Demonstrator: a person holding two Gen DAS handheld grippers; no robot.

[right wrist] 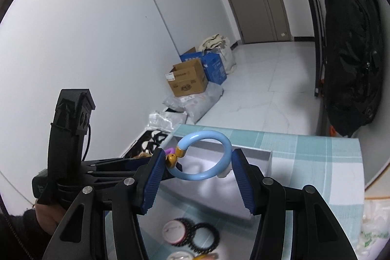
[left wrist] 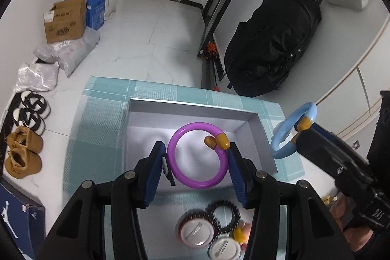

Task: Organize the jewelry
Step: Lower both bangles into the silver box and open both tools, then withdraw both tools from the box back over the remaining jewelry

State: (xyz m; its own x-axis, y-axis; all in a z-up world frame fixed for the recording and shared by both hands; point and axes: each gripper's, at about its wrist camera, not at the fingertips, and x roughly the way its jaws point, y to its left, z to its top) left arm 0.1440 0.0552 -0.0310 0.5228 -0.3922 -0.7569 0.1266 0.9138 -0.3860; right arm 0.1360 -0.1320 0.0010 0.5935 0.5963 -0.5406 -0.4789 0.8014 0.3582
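My left gripper [left wrist: 197, 160] is shut on a purple bangle [left wrist: 178, 174] with gold end caps, held above the open white box [left wrist: 195, 105]. In the left wrist view the right gripper comes in from the right, holding a light blue bangle [left wrist: 282, 132] beside the box's right wall. In the right wrist view my right gripper [right wrist: 197, 165] is shut on that light blue bangle [right wrist: 219, 135], over the box [right wrist: 253, 151]. The left gripper's body [right wrist: 70, 138] stands at the left there, with a bit of purple bangle [right wrist: 170, 151] showing behind the blue pad.
The box sits on a teal checked cloth [left wrist: 97, 128]. Near the front lie round white badges [left wrist: 195, 233], black toothed rings [left wrist: 225, 215] and a small yellow piece [left wrist: 240, 234]. On the floor beyond are cardboard boxes [left wrist: 65, 21], shoes [left wrist: 23, 157] and a black bag [left wrist: 273, 45].
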